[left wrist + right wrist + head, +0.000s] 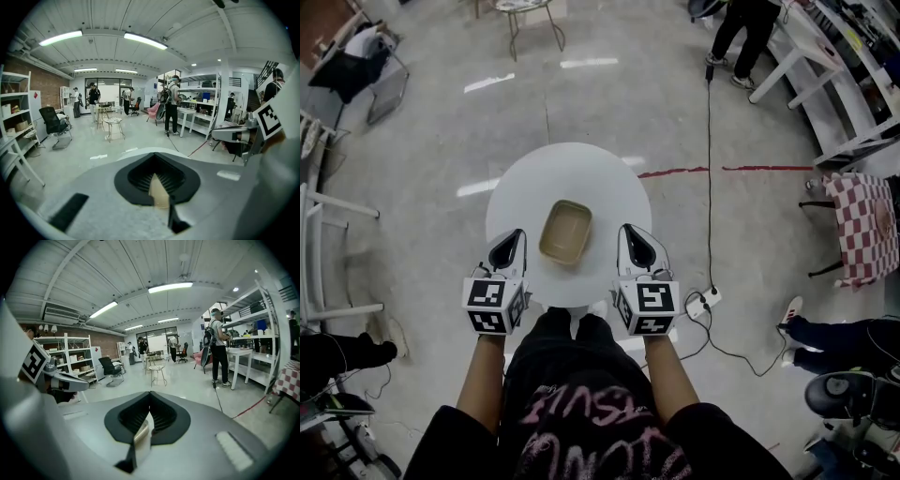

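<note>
The tan tray (565, 232) sits at the middle of the round white table (609, 183), between your 2 grippers and touching neither. Your left gripper (516, 234), just left of it, has its jaws closed and holds nothing. Your right gripper (627, 230), just right of it, is likewise closed on nothing.

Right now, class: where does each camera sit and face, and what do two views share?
Head view: on the person's head, facing steeply down at the table and tan tray; forearms, left gripper, right gripper show.
Left gripper view: on the left gripper, along its jaws into the room; right gripper at right.
Right gripper view: on the right gripper, facing likewise; left gripper at left.
Shared: both gripper views show the backpack wearer.
</note>
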The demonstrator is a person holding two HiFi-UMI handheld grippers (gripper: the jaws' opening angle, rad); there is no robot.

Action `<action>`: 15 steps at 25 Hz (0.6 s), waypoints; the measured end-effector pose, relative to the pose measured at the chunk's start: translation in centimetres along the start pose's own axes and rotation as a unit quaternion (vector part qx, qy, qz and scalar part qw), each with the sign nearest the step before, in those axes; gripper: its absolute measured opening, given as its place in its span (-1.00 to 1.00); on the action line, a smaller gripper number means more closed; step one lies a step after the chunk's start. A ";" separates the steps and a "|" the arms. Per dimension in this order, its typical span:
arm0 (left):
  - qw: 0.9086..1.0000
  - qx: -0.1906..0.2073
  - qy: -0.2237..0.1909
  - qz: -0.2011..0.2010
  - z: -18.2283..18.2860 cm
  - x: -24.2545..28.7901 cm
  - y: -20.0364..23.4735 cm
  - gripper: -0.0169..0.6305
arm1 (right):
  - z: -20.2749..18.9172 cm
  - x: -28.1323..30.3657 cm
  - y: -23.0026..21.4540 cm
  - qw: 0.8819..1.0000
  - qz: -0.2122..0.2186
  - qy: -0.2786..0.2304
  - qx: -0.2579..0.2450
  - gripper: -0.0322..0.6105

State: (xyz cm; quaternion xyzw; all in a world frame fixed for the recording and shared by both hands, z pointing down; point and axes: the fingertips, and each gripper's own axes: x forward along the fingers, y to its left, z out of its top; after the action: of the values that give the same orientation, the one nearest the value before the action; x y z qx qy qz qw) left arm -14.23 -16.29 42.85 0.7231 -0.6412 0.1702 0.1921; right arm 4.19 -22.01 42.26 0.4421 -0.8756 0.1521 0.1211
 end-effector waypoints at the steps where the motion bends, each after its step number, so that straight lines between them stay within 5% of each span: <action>1: 1.000 -0.001 0.001 -0.002 -0.2 0.2 0.1 -0.96 | -0.3 0.1 0.0 1.000 -0.001 0.002 0.000 -0.90; 15: 0.999 -0.004 0.028 -0.045 -2.5 5.2 2.2 -0.96 | -3.0 3.6 -0.1 0.999 -0.037 0.030 0.000 -0.90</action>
State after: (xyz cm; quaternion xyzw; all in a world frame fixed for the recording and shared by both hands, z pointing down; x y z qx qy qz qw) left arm -15.76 -19.78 47.73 0.7457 -0.6026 0.1795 0.2204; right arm 2.43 -23.65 46.29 0.4695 -0.8547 0.1604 0.1527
